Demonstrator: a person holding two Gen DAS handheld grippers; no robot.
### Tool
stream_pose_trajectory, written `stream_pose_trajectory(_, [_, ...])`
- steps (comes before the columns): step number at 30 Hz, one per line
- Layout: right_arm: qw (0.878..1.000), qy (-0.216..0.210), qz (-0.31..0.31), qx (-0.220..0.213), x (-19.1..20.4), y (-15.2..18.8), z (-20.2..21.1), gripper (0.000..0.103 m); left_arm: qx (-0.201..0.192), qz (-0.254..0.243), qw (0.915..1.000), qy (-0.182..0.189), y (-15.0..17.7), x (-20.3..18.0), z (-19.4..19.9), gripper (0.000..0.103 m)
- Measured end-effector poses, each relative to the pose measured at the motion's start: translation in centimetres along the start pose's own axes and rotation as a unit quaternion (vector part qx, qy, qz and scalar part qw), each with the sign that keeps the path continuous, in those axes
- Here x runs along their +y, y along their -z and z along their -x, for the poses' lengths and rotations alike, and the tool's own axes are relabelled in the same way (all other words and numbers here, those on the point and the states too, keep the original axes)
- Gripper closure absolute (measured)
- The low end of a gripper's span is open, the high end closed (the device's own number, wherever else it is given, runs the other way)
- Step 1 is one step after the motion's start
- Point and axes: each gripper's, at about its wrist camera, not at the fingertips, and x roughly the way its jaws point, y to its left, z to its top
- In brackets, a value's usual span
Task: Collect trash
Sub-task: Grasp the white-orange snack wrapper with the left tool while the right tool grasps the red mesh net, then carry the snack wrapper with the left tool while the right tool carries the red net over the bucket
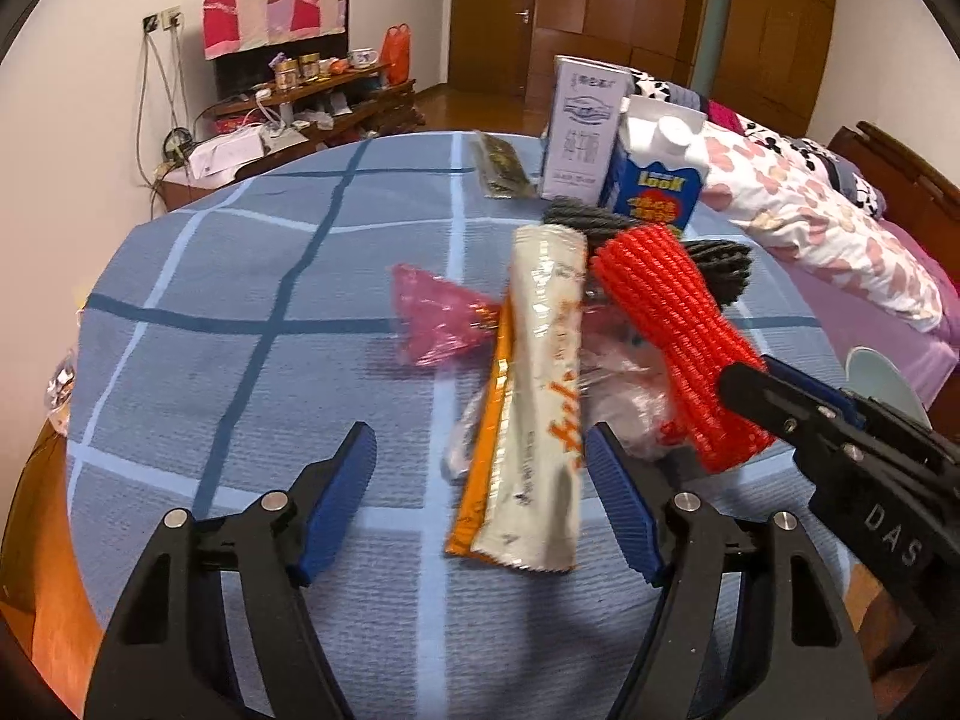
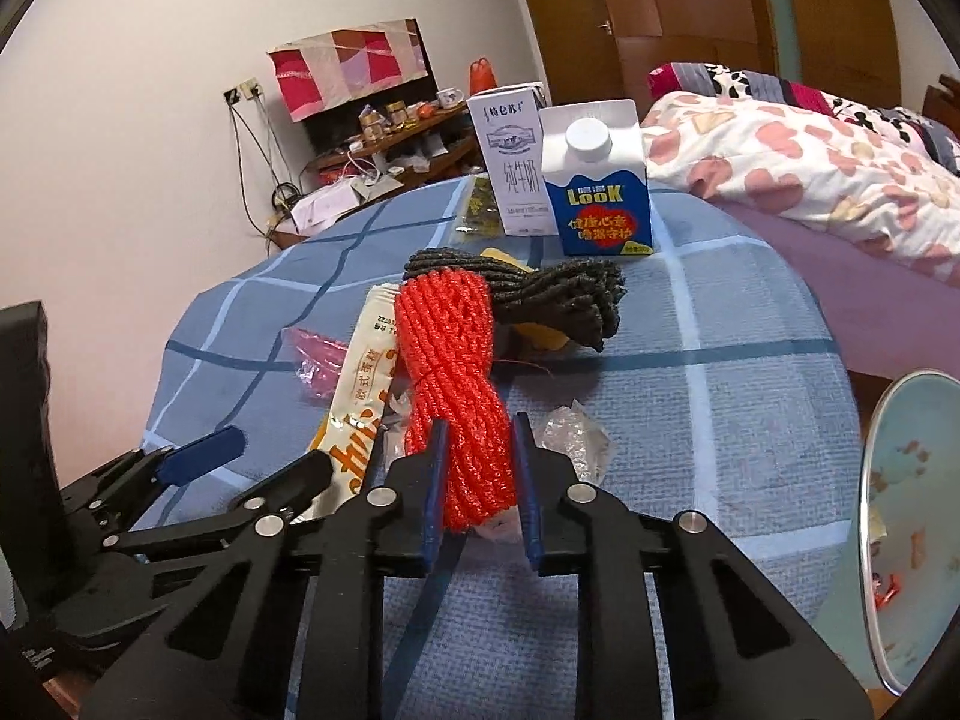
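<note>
A red foam net sleeve point(image 2: 459, 384) lies on the blue checked tablecloth point(image 2: 720, 396); my right gripper point(image 2: 480, 468) is shut on its near end, also seen from the left wrist view point(image 1: 678, 330). My left gripper point(image 1: 480, 468) is open, its jaws either side of a long white and orange snack wrapper point(image 1: 540, 408) that looks lifted off the cloth. A pink plastic wrapper point(image 1: 438, 318), clear crumpled plastic point(image 2: 570, 438) and a dark grey net sleeve point(image 2: 540, 291) lie nearby.
Two cartons stand at the far side: a white milk box point(image 2: 510, 162) and a blue LOOK carton point(image 2: 600, 180), with a dark snack packet point(image 1: 501, 165) beside them. A light-blue bin point(image 2: 912, 528) stands at the right table edge. A bed lies beyond.
</note>
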Motion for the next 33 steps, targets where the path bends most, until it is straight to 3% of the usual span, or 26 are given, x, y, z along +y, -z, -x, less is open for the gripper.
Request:
stream_pose_trajectory(1, [1.0,-0.001,0.001,-0.001,0.0,0.1,0.2,0.083,0.002,-0.001,1.0,0.002,0.0,-0.3,-0.2,0.035])
stream_pose_trajectory(6, [1.0,-0.007,-0.003,-0.02,-0.2,0.1,1.6,0.085,0.025,0.004,0.9995,0.018,0.2,-0.9,-1.4,0.067])
stream_pose_trajectory(11, [0.998,-0.016,-0.006,-0.058,-0.3,-0.2,4.0,0.085,0.015,-0.003,0.9998,0.015,0.5,-1.6,-1.2,0.081])
stream_pose_trajectory(22, [0.994,-0.005,-0.025,-0.109,-1.1,0.0,8.3,0.085,-0.065,-0.041,0.9966,-0.029,-0.3,-3.7,4.7,0.081])
stream_pose_trajectory(33, [0.99,0.026,-0.045,-0.134,-3.1,1.3,12.0,0.085,-0.105,-0.067,0.9917,-0.029,-0.7,-6.5,8.5,0.081])
